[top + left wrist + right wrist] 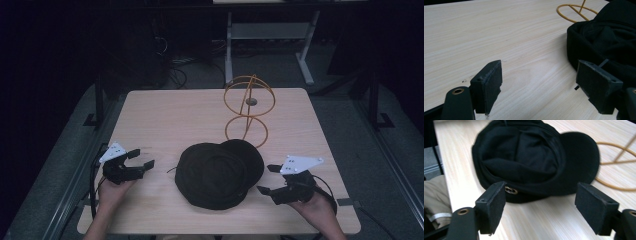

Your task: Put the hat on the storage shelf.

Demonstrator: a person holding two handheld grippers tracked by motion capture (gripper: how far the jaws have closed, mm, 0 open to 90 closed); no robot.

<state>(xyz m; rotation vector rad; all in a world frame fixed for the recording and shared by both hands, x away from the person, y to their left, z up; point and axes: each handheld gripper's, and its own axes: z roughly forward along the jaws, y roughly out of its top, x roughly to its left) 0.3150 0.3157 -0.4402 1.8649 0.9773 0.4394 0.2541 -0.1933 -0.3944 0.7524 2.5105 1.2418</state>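
Two wide-open grippers, left gripper [141, 158] and right gripper [269, 179], flank a black cap [218, 172] lying crown-down mid-surface [165, 115], brim toward the wire stand [248, 110], right gripper slightly nearer.

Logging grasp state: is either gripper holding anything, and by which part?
Nothing held. The left gripper and right gripper are open beside the black cap.

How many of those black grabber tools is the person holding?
2. The left gripper sits at the table's near left, the right gripper at its near right, both open, with a black cap lying between them.
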